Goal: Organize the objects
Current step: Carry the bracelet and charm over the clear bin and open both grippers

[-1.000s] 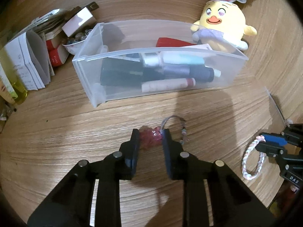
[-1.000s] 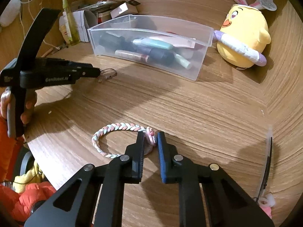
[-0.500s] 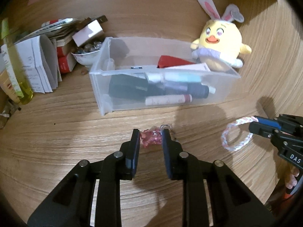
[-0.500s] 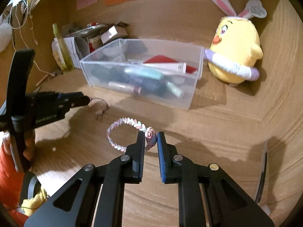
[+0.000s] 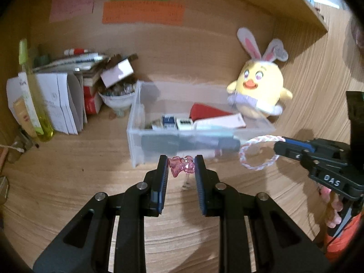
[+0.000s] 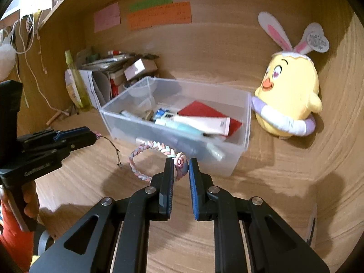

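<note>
My left gripper (image 5: 181, 164) is shut on a small pink translucent charm (image 5: 182, 165), held in the air in front of the clear plastic bin (image 5: 136, 141); a thin cord hangs from the charm (image 6: 113, 146). The right gripper (image 6: 181, 164) is shut on the knot of a pastel braided bracelet (image 6: 145, 150), whose loop hangs free to its left, just in front of the bin (image 6: 241, 136). The bin holds tubes, small boxes and a red packet. In the left wrist view the bracelet (image 5: 257, 150) and right gripper (image 5: 284, 145) show at the right.
A yellow plush chick with rabbit ears (image 5: 259, 91) (image 6: 289, 100) sits right of the bin. Papers, boxes, a small bowl (image 5: 116, 100) and a yellow-green bottle (image 5: 34, 104) crowd the back left corner. Coloured notes (image 6: 157, 13) hang on the back wall.
Both grippers have risen off the wooden surface with their objects, the charm and the bracelet now hanging in the air, and have drawn closer to the bin.
</note>
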{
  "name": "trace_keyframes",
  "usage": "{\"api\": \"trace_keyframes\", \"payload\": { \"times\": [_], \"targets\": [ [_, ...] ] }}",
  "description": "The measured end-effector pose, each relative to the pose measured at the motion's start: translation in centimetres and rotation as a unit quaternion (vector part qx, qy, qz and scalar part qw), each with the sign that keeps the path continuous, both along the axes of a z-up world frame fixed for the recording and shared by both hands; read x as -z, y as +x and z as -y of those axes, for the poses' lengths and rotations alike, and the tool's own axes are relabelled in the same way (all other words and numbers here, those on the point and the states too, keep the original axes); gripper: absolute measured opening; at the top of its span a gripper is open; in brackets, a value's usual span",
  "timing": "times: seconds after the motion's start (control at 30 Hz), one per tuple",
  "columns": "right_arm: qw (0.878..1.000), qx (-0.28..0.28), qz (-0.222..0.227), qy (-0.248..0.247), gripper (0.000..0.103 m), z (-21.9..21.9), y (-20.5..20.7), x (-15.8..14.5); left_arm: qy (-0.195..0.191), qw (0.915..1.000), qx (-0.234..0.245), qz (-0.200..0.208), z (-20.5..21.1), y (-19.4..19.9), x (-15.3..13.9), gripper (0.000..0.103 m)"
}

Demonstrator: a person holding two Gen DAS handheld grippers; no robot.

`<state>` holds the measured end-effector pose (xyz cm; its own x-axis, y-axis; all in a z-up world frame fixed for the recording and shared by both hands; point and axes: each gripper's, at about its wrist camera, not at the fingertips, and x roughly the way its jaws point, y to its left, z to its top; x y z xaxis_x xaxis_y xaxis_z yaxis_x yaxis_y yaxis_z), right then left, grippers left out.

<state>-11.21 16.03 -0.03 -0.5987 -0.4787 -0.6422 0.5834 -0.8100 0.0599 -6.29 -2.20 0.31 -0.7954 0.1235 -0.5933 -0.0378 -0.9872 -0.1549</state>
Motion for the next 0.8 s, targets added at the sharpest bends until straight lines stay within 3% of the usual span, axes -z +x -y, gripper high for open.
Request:
{"api": "trace_keyframes", "payload": {
  "times": [0.8],
  "targets": [
    [0.999,0.004,-0.048,-0.02,0.012,1.8,-4.3,-4.9,0.002,0.9965,-0.026,-0.08,0.7,-1.6,-7.0,0.023]
  ]
}}
